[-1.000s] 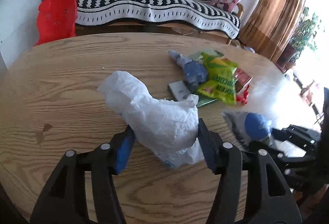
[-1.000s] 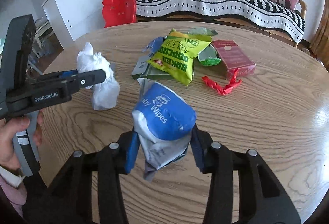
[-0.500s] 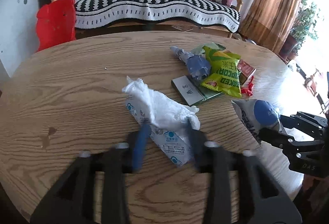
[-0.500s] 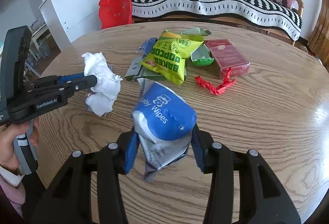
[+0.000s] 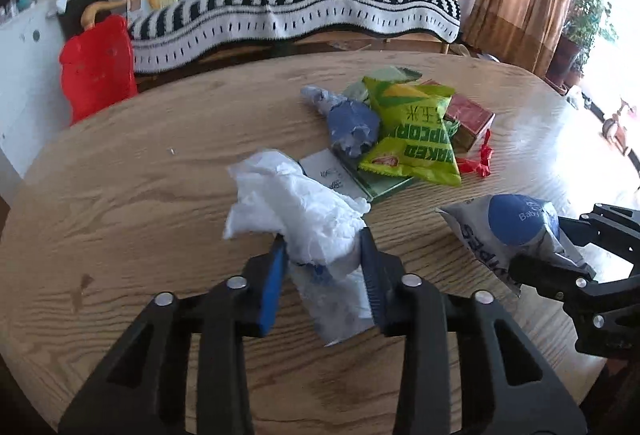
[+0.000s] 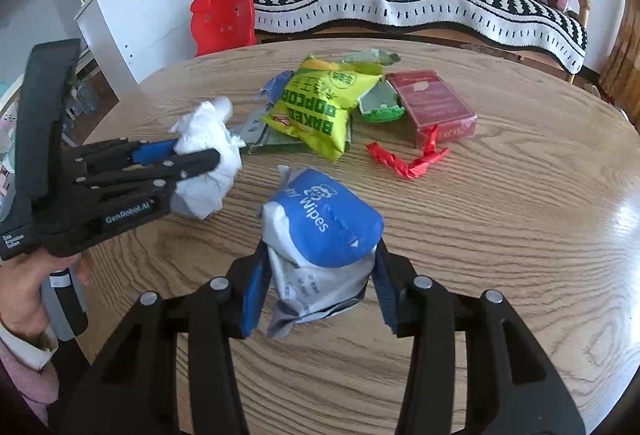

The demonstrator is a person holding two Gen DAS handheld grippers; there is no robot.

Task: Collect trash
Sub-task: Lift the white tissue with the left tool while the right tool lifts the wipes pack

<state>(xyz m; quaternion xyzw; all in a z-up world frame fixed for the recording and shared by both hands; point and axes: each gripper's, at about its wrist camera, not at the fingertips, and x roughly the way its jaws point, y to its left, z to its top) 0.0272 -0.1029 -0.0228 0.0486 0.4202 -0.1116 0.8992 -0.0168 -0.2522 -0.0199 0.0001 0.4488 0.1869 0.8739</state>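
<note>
White crumpled plastic wrapper (image 5: 304, 219) – left gripper (image 5: 322, 267) jaws just closed on it; right gripper (image 6: 316, 283), at three o'clock, clamps a blue-and-grey wipes pack (image 6: 320, 231) above the oak bench (image 6: 500, 235).

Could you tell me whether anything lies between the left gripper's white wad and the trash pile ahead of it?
Nothing visible does. The left gripper, jaws just closing, pinches the white wad; bare table and the flat packet's edge lead to the pile.

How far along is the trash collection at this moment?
Nothing looks binned yet. In hand: the left gripper has just closed on the crumpled white wrapper; the right gripper clamps the baby wipes pack. Left on the table: popcorn bag, red box, red wrapper.
</note>
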